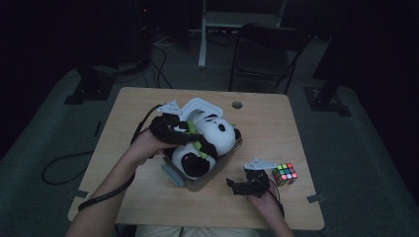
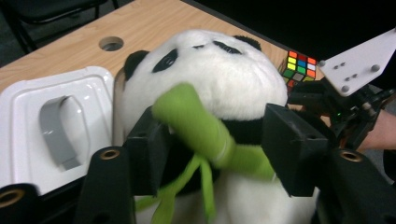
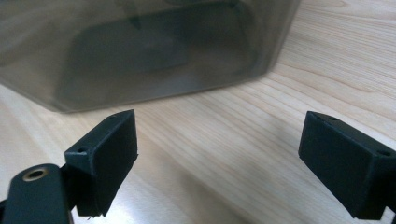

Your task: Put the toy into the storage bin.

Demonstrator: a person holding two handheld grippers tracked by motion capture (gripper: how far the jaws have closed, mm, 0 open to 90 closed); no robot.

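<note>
Table [image 1: 276, 118] dim, carrying a grey bin [image 1: 207, 180] whose inside stays hidden under the plush panda [image 1: 207, 140] sitting in it. Left gripper [image 2: 215, 149] clamped around the panda's neck and green bamboo [image 2: 196, 126]; right gripper [image 3: 219, 158] spread wide, empty, just beside the bin wall near the puzzle cube [image 1: 285, 173].

Two black hand-held grippers [image 1: 170, 129] [image 1: 236, 186], each with brass screw eyelets, grey three-cornered plate, trailing black cable.

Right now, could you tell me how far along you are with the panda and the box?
Done: the lid is off, lying beside the box. In hand: the left gripper has its jaws around the panda, which sits partly in the box. Left: seating the panda and closing the lid. The right gripper waits open nearby.
</note>
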